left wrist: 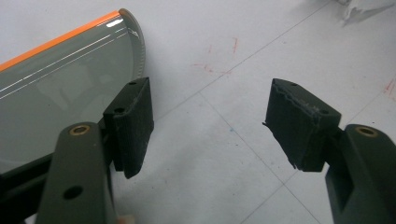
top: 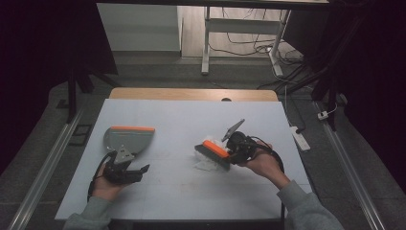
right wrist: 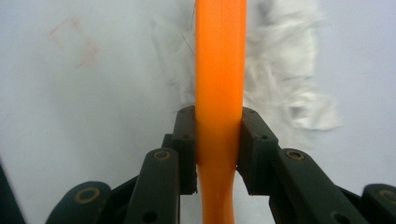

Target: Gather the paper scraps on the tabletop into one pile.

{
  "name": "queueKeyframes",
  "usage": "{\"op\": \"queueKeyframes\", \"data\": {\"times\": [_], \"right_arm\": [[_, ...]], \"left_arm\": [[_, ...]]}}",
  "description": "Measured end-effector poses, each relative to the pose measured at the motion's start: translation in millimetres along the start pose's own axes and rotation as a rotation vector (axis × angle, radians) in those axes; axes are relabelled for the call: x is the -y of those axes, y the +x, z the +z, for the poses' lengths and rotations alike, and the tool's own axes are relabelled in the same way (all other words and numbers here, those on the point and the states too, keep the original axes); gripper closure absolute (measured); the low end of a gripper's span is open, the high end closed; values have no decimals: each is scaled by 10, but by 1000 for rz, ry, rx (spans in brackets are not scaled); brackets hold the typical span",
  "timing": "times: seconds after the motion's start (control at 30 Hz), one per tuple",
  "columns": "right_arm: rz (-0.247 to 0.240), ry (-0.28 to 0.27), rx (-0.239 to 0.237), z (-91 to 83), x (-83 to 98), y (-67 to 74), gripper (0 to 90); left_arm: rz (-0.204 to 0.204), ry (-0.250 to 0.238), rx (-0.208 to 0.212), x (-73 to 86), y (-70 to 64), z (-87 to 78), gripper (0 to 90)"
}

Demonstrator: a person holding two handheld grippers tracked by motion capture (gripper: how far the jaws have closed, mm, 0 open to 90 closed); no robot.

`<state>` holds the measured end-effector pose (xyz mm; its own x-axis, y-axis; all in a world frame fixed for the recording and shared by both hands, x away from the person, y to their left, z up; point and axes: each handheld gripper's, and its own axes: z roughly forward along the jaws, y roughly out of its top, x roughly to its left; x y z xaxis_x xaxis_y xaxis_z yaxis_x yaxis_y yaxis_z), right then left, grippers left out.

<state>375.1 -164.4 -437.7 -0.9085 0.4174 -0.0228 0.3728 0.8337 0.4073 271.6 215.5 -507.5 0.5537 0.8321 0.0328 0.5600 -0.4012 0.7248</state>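
While our right gripper (top: 229, 154) clamps the orange brush (top: 212, 153) at the paper scraps (top: 205, 164), we see the dustpan (top: 128, 138) well to the brush's left, orange lip far, just past our open left gripper (top: 125, 173).

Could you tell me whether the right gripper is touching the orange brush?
Touching: in the right gripper view, the right gripper has both pads pressed against the orange brush.

I'm watching the high view looking forward and down over the whole table (top: 191, 191). My left gripper view is sitting close above the dustpan (left wrist: 56, 88); my right is looking along the brush (right wrist: 219, 70). All are sharing the tabletop.
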Motion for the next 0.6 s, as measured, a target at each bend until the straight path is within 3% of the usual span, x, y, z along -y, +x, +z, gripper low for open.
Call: {"op": "queueKeyframes", "data": {"times": [0.17, 0.3, 0.47, 0.6], "right_arm": [[17, -96, -22, -214, 44, 18, 709], [47, -173, 2, -423, 117, 22, 709], [153, -206, 77, -571, 266, -87, 709], [265, -202, 113, -560, 426, -222, 708]], "left_arm": [[0, -1, -1, 1, 0, 0, 327], [1, -2, -1, -1, -9, 0, 327], [5, -2, -1, -3, -11, -3, 327], [4, -2, -1, -3, -9, -3, 327]]}}
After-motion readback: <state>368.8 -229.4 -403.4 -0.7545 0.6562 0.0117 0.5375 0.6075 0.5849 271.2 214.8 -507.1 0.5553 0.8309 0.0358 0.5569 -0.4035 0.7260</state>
